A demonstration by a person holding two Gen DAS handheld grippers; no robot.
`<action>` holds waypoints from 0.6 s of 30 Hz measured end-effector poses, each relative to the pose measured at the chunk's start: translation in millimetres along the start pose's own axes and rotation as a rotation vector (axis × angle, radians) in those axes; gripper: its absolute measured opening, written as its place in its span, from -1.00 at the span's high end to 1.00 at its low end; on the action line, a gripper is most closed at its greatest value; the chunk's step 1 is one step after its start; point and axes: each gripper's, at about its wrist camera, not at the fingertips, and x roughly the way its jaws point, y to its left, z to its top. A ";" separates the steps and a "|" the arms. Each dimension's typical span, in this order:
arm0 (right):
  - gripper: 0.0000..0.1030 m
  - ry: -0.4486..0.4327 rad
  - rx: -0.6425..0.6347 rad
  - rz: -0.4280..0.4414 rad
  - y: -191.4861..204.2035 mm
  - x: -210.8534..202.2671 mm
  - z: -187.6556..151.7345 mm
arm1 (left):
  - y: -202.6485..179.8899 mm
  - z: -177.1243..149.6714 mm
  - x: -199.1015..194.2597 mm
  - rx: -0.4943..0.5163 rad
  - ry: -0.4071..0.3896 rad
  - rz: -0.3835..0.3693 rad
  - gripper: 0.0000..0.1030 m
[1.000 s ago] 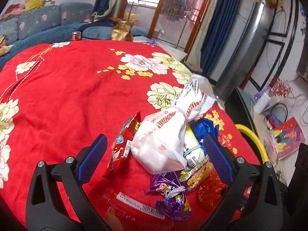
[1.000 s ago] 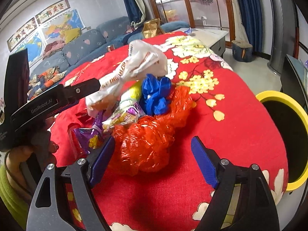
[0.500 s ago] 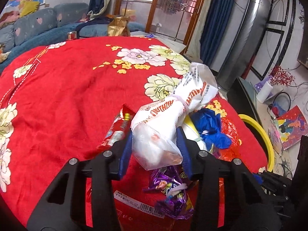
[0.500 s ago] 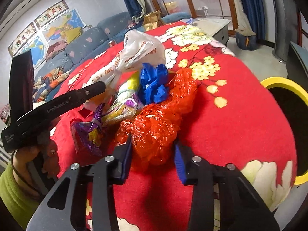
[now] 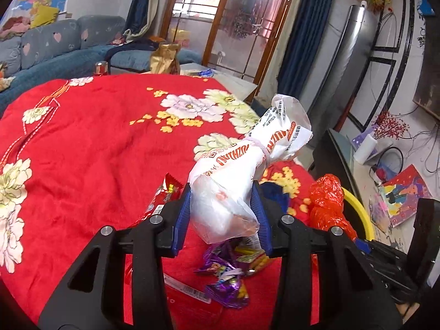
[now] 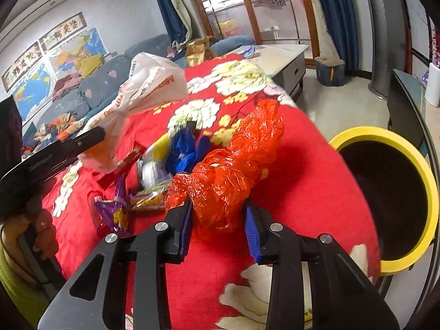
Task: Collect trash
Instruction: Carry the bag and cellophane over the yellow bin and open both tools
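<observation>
Clamping a knotted white plastic bag with orange print, my left hand-held gripper lifts it above the red floral worktop; my right hand-held gripper pinches a crumpled red plastic bag beside the yellow-rimmed bin.
</observation>
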 end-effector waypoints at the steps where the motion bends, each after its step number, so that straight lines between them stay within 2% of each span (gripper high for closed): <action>1: 0.39 -0.006 0.000 0.000 -1.0 -1.9 1.3 | -2.0 0.6 -1.7 0.000 -0.002 -0.006 0.34; 18: 0.39 -0.121 0.056 -0.046 -33.4 -39.0 23.2 | -47.0 0.5 -12.4 0.053 -0.016 -0.075 0.34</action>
